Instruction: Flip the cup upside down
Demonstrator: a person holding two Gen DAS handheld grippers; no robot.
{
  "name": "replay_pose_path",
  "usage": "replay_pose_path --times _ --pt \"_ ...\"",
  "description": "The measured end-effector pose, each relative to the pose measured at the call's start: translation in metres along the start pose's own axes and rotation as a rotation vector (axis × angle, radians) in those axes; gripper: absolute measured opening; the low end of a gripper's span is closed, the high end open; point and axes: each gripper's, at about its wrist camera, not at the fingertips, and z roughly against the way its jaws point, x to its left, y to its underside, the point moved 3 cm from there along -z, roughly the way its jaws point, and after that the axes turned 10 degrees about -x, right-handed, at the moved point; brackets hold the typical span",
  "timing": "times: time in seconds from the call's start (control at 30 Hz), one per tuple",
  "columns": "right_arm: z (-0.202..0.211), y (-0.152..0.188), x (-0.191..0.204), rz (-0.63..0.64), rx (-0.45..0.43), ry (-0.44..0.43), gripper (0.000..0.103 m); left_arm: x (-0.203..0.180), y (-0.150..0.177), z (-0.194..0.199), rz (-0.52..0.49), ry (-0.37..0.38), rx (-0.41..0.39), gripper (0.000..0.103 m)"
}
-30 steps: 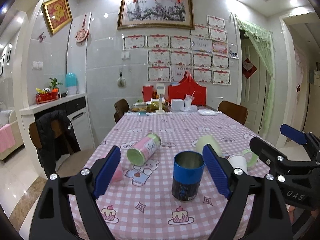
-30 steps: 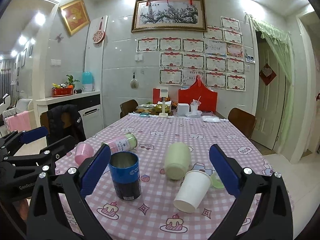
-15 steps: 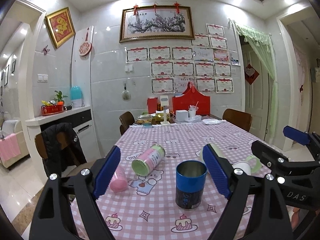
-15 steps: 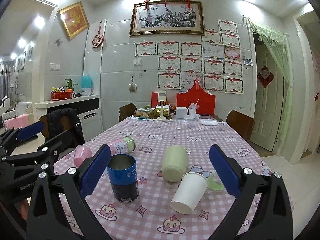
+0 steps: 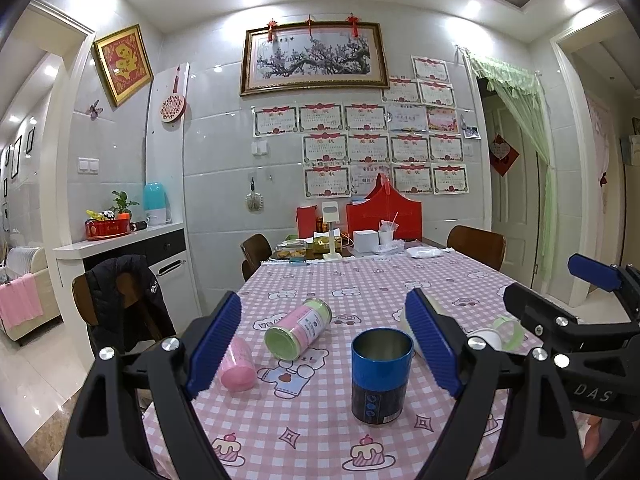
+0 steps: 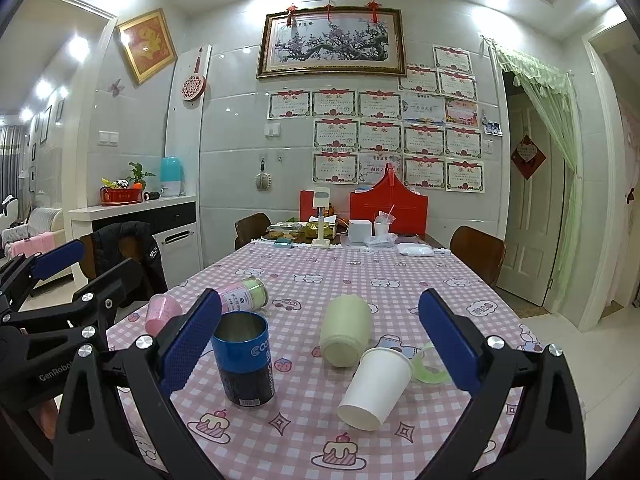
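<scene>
A blue metal cup [image 5: 381,376] stands upright, mouth up, near the front of the pink checked table [image 5: 360,280]. It also shows in the right wrist view [image 6: 244,360]. My left gripper [image 5: 326,344] is open and empty, held back from the cup with its jaws wide apart. My right gripper [image 6: 320,344] is open and empty, also held back from the table's front. A white paper cup [image 6: 376,388] lies on its side to the right of the blue cup.
A pale green cup [image 6: 346,336], a pink cup [image 5: 237,364], a pink and green canister [image 5: 298,330] and a green ring [image 6: 430,364] lie around it. Boxes and dishes crowd the far end. Chairs [image 5: 476,246] stand along both sides.
Both grippers have pulled back and tilted up, so the cups sit lower and smaller in both views. Nothing on the table has moved.
</scene>
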Motion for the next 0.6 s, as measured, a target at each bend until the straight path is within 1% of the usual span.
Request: replay_pose_path --times 0.6 --pt "0.0003 0.0002 -0.0004 -0.003 0.000 -0.001 0.095 0.0012 -0.0008 0.0021 -0.002 -0.002 -0.004 0.083"
